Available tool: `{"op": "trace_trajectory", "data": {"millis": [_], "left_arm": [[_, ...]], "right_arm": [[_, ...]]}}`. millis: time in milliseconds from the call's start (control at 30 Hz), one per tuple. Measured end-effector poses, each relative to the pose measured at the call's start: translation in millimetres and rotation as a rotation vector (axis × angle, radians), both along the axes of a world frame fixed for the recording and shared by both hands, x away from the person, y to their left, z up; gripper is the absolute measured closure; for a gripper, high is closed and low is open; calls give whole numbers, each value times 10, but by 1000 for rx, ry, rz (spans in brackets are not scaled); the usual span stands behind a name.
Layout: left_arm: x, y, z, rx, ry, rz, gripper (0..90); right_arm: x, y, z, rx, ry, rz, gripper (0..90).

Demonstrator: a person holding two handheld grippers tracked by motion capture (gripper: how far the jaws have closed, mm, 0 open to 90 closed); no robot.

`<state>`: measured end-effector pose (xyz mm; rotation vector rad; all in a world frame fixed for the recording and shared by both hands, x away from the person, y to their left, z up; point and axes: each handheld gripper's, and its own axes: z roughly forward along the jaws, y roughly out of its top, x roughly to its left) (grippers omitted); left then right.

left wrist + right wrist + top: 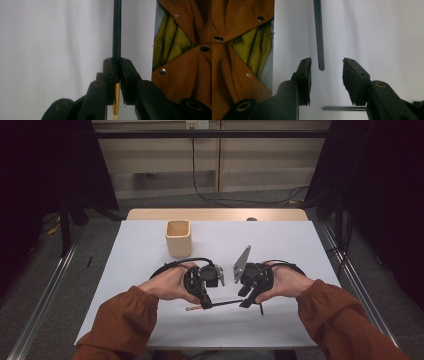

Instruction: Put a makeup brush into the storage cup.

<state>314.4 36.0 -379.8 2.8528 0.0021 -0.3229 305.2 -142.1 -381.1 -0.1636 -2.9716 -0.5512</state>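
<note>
A white counter point(150, 250) stood in a dim room, grey floor around it and black cables trailing along the back wall. A beige square wooden cup point(178, 237) sat upright toward the far left of the counter, well apart from both hands. Near the front edge, the left gripper point(204, 301) had its jaws clamped tight on a thin dark paintbrush with a gold ferrule and pale wooden end point(215, 304), which lay level across the gap between the hands. The right gripper point(246, 300) met the brush's free tip; its jaws stood partly open either side of it, not touching. Nothing lay between the grippers and the cup.
</note>
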Motion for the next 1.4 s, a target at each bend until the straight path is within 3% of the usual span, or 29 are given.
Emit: {"op": "trace_trajectory", "data": {"millis": [100,133,200,233,333,367,433,500,600,667,700,733,833,900,1067,1133,1200,1267,1400], "left_arm": [[-2,-7,1,0,7,-5,836],[-6,-10,-2,2,-7,-4,836],[15,-11,3,5,11,-15,836],[-1,-10,-7,-9,-1,10,836],[12,-7,-3,-9,2,1,836],[-18,-8,-18,-30,9,44,836],[-12,-7,-12,-24,15,35,836],[-18,-7,-25,-35,-17,45,836],[-4,-6,-11,-16,30,18,837],[-27,-8,-33,-32,23,54,837],[-18,-11,-34,-29,21,45,837],[21,-14,-10,2,3,-10,837],[28,-23,-13,2,-5,-25,836],[24,-20,-16,-5,15,-17,836],[25,-8,-8,-9,-16,-25,833],[36,-8,-10,-5,-4,-35,833],[14,-12,-39,-38,12,0,829],[18,-5,-40,-34,17,6,821],[29,19,-46,-55,-5,24,743]], "right_arm": [[2,27,-28,1,9,5,607],[4,40,-37,3,3,5,608],[19,58,-53,10,10,2,627],[26,63,-58,14,14,5,637],[38,85,-76,14,27,6,673],[36,93,-85,10,39,9,687],[13,107,-90,1,58,-1,736],[20,115,-110,19,56,18,770],[15,113,-105,28,51,22,834],[19,108,-94,43,53,16,836],[20,107,-91,45,54,16,848],[20,104,-90,51,58,17,851],[8,97,-98,38,69,16,856],[5,93,-98,27,69,20,858],[16,88,-116,50,61,28,859],[14,82,-110,39,81,15,859],[12,78,-108,36,90,15,859],[20,70,-117,42,83,22,860],[11,46,-119,37,95,7,860]]}}
